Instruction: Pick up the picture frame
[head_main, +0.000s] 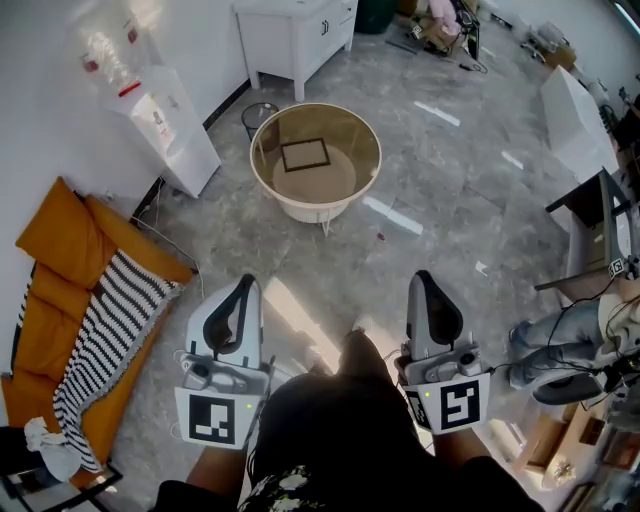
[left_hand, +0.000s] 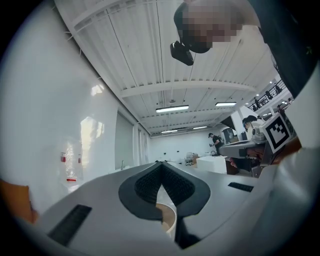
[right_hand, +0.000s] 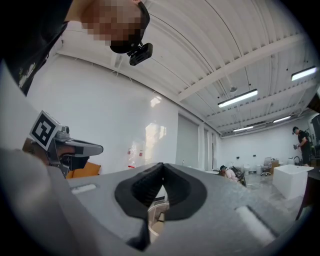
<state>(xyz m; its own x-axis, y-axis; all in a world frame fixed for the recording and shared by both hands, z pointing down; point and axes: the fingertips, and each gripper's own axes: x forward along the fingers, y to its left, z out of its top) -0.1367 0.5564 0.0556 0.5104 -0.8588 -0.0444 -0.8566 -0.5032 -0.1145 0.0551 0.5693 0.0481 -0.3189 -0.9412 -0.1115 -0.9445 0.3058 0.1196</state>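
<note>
Head view puts the round surface well ahead, the picture frame lying flat near its middle. Left gripper and right gripper are both pressed together on nothing (held level, well short). Best to step closer, then part the jaws before reaching for a frame edge.

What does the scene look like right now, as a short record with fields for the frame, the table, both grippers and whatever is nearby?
picture frame: dark-edged, lying flat near the middle of the table top
round table: cream rim, standing on the grey floor ahead of the person
left gripper: jaws together, nothing between them, well short of the table
right gripper: jaws together, nothing between them, also short of the table
sofa: orange, at the left wall, with a striped blanket over it
task state: frame not yet touched
</note>
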